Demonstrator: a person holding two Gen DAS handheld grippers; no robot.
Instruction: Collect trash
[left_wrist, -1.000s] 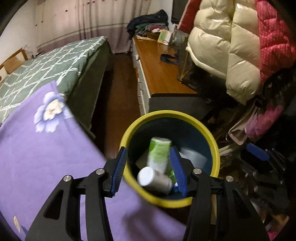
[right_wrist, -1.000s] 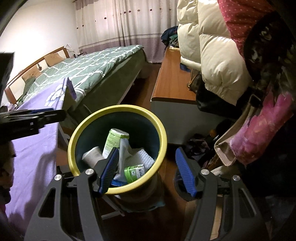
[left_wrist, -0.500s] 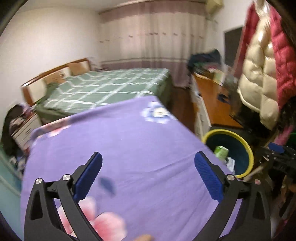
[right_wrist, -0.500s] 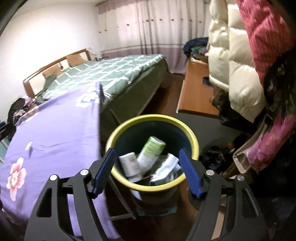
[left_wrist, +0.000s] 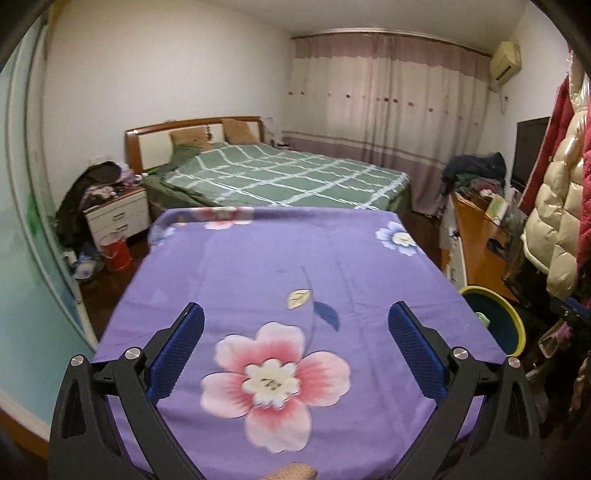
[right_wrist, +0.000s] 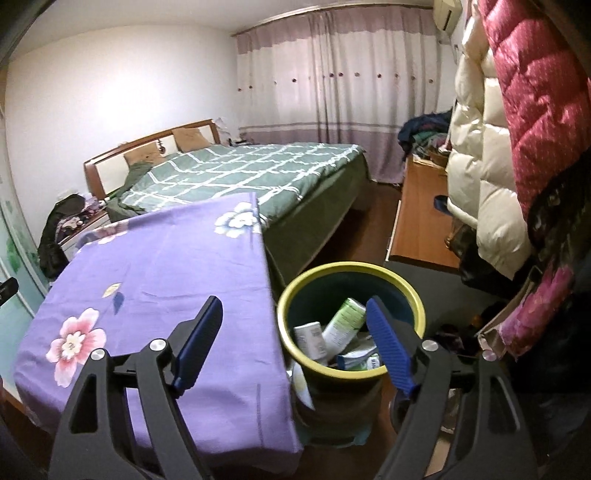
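Observation:
A yellow-rimmed dark bin (right_wrist: 413, 295) stands on the floor beside the purple flowered table cloth (right_wrist: 155, 273). Inside it lie a green and white tube (right_wrist: 343, 321), a white bottle (right_wrist: 312, 338) and other wrappers. My right gripper (right_wrist: 295, 336) hovers above the bin's near left rim; its jaws are opening and nothing is between them. My left gripper (left_wrist: 295, 343) hangs wide open over the purple cloth (left_wrist: 288, 266), holding nothing. The bin (left_wrist: 515, 323) shows at that view's right edge.
A bed with a green checked cover (left_wrist: 280, 177) lies beyond the table. A wooden low cabinet (right_wrist: 417, 218) runs along the right, under hanging padded coats (right_wrist: 480, 177). A white nightstand (left_wrist: 118, 214) and a red bucket (left_wrist: 116, 251) stand at the left.
My left gripper left the bin, swung left over the purple cloth and spread wide open. My right gripper rose and drew back a little, its jaws widening above the bin.

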